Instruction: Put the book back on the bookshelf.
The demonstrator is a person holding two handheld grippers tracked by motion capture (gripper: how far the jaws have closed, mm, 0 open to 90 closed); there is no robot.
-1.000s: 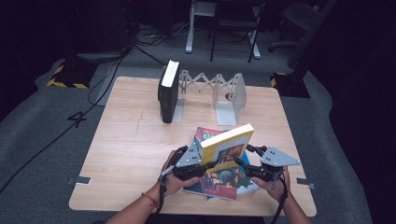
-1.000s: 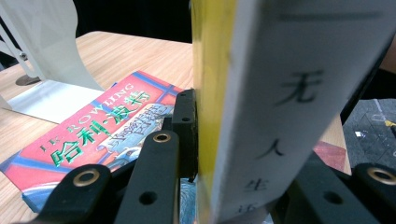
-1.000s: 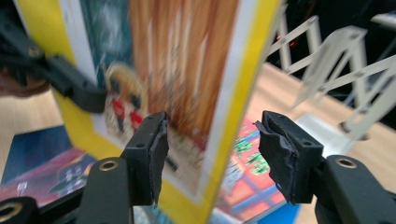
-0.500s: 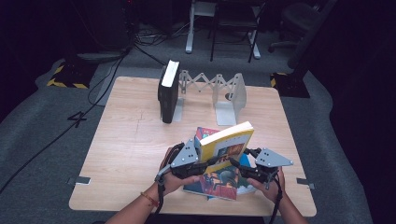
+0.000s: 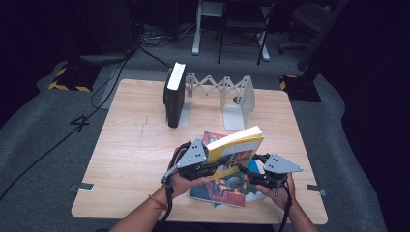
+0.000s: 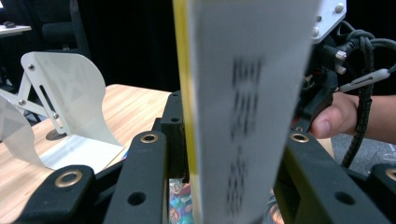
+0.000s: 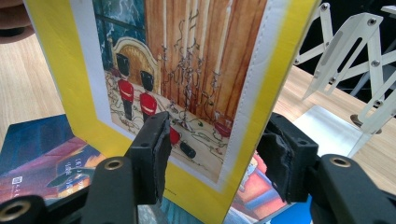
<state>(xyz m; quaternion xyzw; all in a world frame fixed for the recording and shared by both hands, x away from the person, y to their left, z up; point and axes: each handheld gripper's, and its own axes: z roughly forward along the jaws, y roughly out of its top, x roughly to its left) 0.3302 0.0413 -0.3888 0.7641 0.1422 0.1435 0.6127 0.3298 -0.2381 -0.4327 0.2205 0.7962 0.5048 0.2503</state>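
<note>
Two grippers shared one yellow book (image 5: pixel 235 153), tipped up off the books lying flat (image 5: pixel 223 186) near the table's front edge. The left gripper (image 5: pixel 218 161) pinched its thickness, jaws having just eased wider, while the right gripper (image 7: pixel 212 151) straddled the spine edge with a visible gap at one pad. Presumably it was being stood upright for the expanding rack (image 5: pixel 227 94), where a black book (image 5: pixel 174 94) already stood.
</note>
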